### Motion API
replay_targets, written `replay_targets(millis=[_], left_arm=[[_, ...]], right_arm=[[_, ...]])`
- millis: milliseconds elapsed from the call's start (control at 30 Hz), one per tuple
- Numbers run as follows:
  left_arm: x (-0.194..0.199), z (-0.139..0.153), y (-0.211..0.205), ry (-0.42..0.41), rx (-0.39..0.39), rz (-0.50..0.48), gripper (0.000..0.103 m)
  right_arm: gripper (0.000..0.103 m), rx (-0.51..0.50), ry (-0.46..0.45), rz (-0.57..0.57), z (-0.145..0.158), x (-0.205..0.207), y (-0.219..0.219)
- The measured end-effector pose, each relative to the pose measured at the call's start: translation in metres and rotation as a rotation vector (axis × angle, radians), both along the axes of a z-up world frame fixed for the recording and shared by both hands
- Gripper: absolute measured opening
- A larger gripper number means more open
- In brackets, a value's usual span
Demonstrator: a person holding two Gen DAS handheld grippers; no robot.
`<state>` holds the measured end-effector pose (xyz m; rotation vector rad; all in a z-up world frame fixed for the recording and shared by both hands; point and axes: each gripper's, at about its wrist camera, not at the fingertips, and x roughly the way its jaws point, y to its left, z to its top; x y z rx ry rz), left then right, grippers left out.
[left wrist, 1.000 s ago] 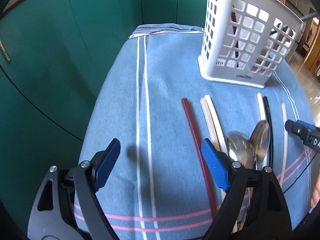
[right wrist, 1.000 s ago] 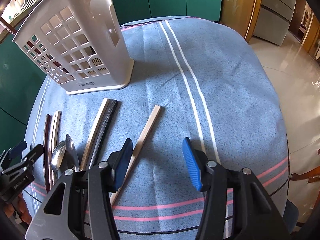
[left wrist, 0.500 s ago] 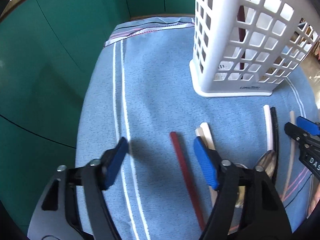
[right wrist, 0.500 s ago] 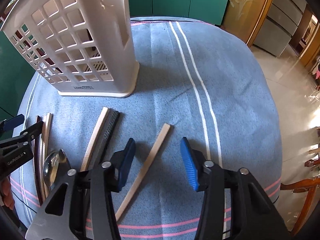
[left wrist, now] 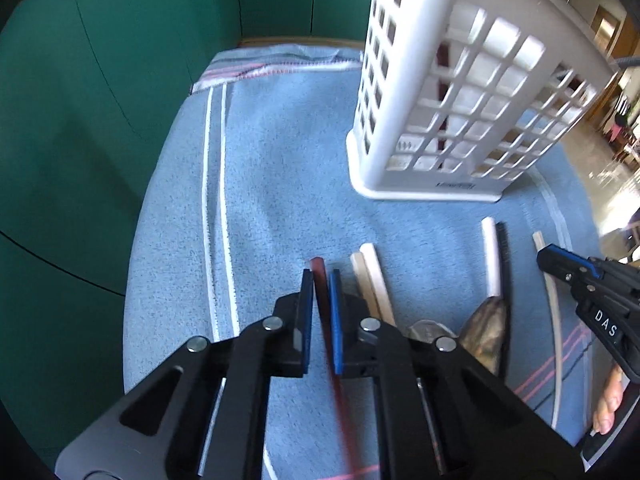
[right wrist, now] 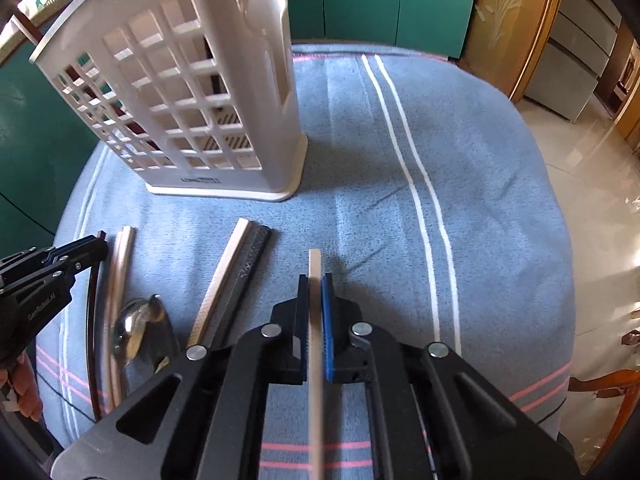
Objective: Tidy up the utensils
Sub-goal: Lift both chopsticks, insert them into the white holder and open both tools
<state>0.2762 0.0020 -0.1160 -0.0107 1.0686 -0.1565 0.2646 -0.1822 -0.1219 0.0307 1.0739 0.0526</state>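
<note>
Left claw (left wrist: 320,280) clamped on dark red chopstick (left wrist: 319,270). Right claw (right wrist: 316,284) clamped on pale wooden chopstick (right wrist: 314,260). Remaining chopsticks and spoons (right wrist: 136,330) lie between on the table (right wrist: 480,200). White lattice utensil basket (right wrist: 192,96) upright beyond.

Left gripper (left wrist: 320,280) and right gripper (right wrist: 315,284) both clamped, level.

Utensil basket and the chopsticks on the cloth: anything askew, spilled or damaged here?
Nothing stands out. The white basket stands upright on the blue cloth, loose chopsticks lie in rough rows, and each gripper holds one: left red, right pale.
</note>
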Motion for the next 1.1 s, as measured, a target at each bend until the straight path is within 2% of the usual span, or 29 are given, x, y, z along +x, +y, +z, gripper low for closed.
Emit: replay_targets(millis=[133, 533, 733, 1100], left_arm=[[-0.015, 0.027, 0.006, -0.065, -0.045, -0.006, 0.006], [-0.071, 0.127, 0.021, -0.332, -0.123, -0.023, 0.006], [-0.092, 0.156, 0.022, -0.407, -0.152, -0.035, 0.006], [-0.113, 0.196, 0.028, -0.512, -0.184, -0.051, 0.006]], right_arm=[[0.007, 0.031, -0.06, 0.008, 0.029, -0.018, -0.006], [0.007, 0.111, -0.272, 0.033, 0.119, -0.065, -0.023], [0.007, 0.129, -0.366, 0.035, 0.151, -0.088, -0.029], [0.007, 0.139, -0.464, 0.053, 0.183, -0.105, -0.026]])
